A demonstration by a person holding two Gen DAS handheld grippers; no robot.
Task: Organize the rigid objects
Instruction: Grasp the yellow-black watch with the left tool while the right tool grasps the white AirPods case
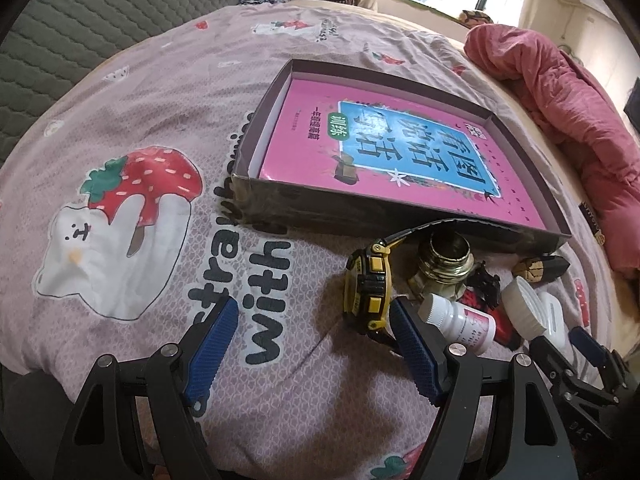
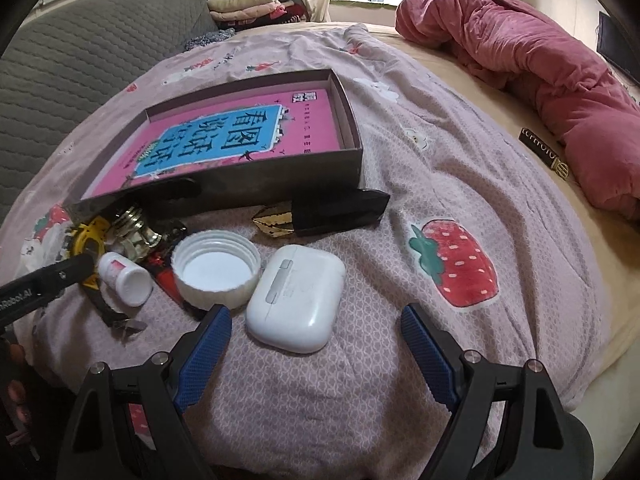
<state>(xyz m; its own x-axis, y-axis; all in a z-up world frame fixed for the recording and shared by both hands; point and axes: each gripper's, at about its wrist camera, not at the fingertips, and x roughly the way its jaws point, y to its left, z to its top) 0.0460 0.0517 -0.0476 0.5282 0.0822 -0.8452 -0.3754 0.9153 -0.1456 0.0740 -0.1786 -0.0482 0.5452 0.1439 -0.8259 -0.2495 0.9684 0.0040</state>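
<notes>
Box (image 1: 256, 136): dark and shallow, open on the pink bedspread (image 1: 132, 80), a pink book (image 1: 400, 152) flat inside.
Clutter: watch (image 1: 366, 292), brass jar (image 1: 444, 260), small bottle (image 1: 460, 320), white cap (image 2: 216, 270) and earbud case (image 2: 296, 296) lie just before the box's near wall.
Left gripper (image 1: 312, 344): released, fingers spread, nothing between them, right pad beside the watch.
Right gripper (image 2: 316, 348): released, near the earbud case.

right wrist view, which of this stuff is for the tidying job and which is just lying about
For the job:
box
pink book, already in the box
earbuds case
white cap
small white bottle
yellow watch
brass piece

Just lying about:
red quilt
folded clothes
grey cushion
</notes>
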